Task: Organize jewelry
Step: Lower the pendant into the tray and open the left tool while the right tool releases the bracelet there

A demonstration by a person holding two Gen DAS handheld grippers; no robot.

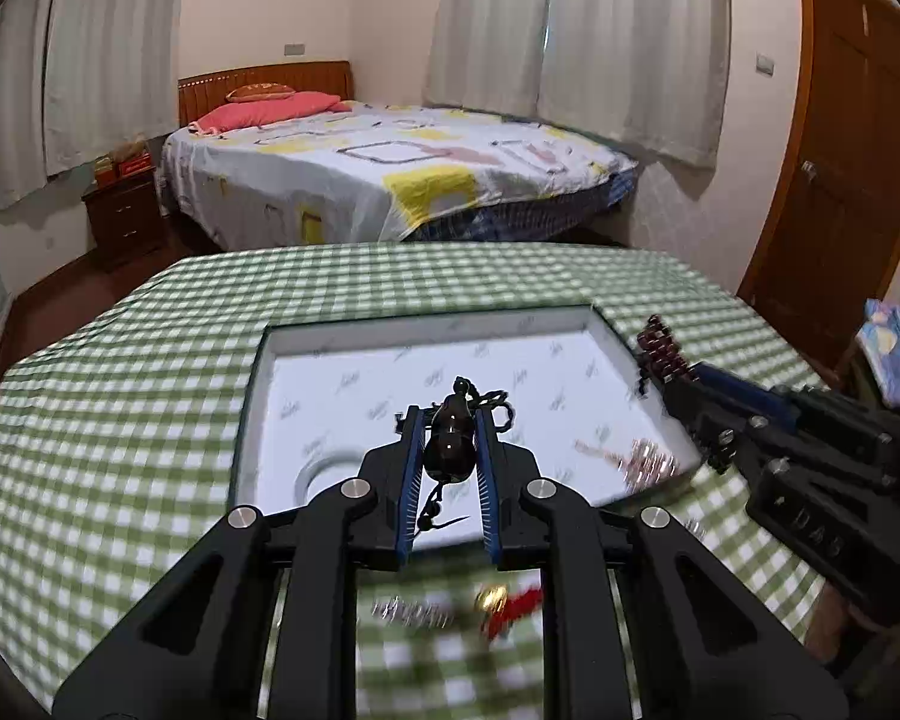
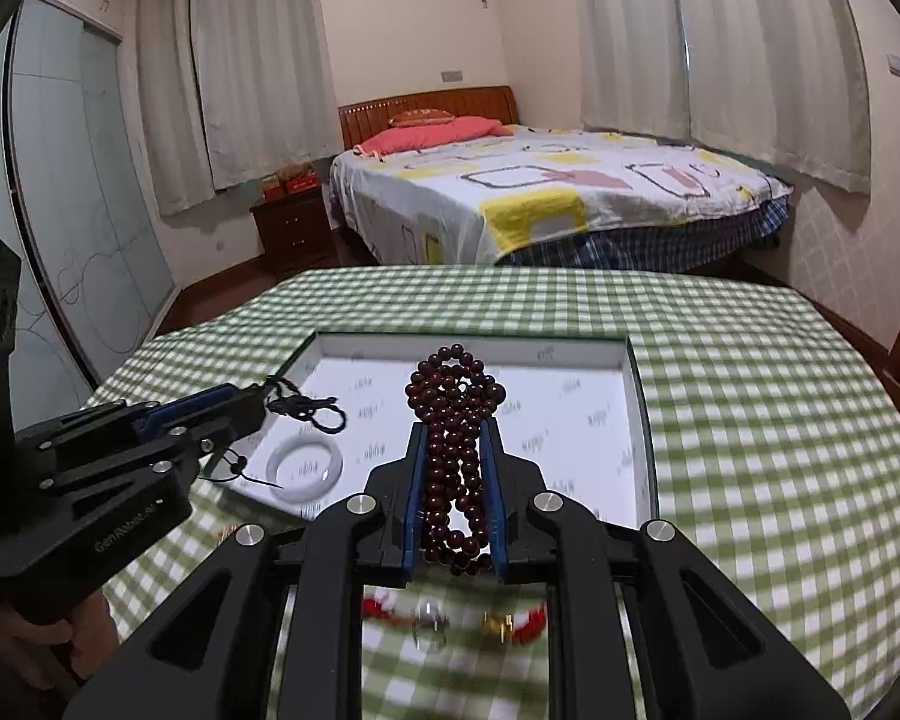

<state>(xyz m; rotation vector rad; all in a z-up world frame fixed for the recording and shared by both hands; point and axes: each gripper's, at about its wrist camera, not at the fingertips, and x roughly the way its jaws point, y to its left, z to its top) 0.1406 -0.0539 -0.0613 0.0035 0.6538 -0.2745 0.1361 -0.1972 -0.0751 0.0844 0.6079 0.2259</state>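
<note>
My left gripper [image 1: 448, 420] is shut on a dark gourd-shaped pendant [image 1: 447, 441] with a black cord, held above the white tray [image 1: 306, 330]. My right gripper [image 2: 455, 432] is shut on a bundle of dark red beads [image 2: 453, 396], also over the tray [image 2: 630, 396]. A white bangle [image 2: 304, 468] lies in the tray's near left corner. In the right wrist view the left gripper [image 2: 258, 405] comes in from the left with the black cord [image 2: 306, 408] hanging from it. In the left wrist view the right gripper [image 1: 684, 369] comes in from the right with the red beads [image 1: 660, 345].
A green checked cloth [image 1: 120, 390] covers the table. Loose pieces lie on it near the front edge: a red cord with a gold bead [image 2: 504, 624], a clear ring [image 2: 429, 621] and a pinkish chain [image 1: 636, 459] in the tray. A bed [image 1: 390, 174] stands beyond the table.
</note>
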